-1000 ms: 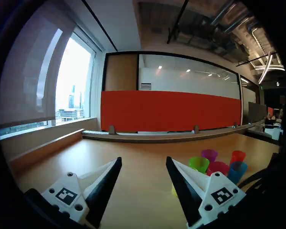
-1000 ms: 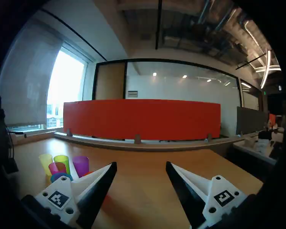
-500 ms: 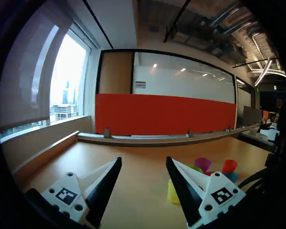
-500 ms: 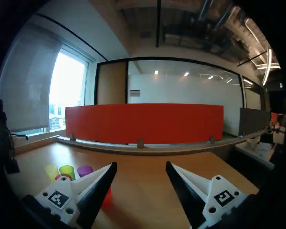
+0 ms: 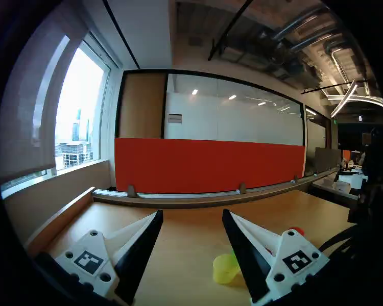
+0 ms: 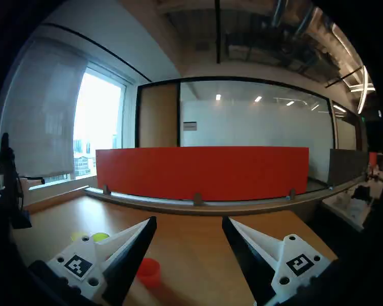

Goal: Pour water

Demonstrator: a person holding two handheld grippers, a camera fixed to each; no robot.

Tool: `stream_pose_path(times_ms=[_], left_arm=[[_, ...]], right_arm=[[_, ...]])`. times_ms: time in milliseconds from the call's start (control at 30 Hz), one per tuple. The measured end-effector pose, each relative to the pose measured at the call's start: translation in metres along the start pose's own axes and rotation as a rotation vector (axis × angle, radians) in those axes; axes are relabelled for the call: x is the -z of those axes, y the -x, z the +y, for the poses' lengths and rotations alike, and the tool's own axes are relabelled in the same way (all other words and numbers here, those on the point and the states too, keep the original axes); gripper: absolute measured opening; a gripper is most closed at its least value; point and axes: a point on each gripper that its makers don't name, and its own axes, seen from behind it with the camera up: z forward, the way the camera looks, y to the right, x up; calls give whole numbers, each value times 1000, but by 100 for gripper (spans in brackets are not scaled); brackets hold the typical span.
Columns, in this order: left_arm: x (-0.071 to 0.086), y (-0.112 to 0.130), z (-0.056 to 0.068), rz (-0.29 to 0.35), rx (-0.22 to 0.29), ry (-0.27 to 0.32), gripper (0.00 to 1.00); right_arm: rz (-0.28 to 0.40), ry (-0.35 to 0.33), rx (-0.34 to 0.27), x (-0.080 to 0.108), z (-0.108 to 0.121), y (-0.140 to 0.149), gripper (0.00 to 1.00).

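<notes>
Left gripper view: we are closing on the cups, left gripper [image 5: 191, 212] gaping wide and empty, the yellow cup [image 5: 225, 268] sinking low on the desk [image 5: 115, 217]. Right gripper view: right gripper [image 6: 188, 219], equally wide, is nearing the red cup [image 6: 149, 271]; nothing grasped yet for pouring.

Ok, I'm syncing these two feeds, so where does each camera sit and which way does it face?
Left gripper view: rides on the left gripper, low over the desk, facing the red partition, window to its left; its two open fingers show, a yellow cup beside one.
Right gripper view: rides on the right gripper, facing likewise; its open fingers show, a red cup beside one.
Shared: red partition, window, desk.
</notes>
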Motion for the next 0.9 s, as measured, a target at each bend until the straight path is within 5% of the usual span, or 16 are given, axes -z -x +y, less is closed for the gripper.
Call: stream_pose_path(times_ms=[367, 900], left_arm=[[-3, -29, -8, 3, -2, -3, 85], [-11, -41, 3, 5, -14, 97, 85]], right_arm=[[16, -16, 8, -3, 1, -38, 99], [8, -106, 72, -7, -22, -37, 99]])
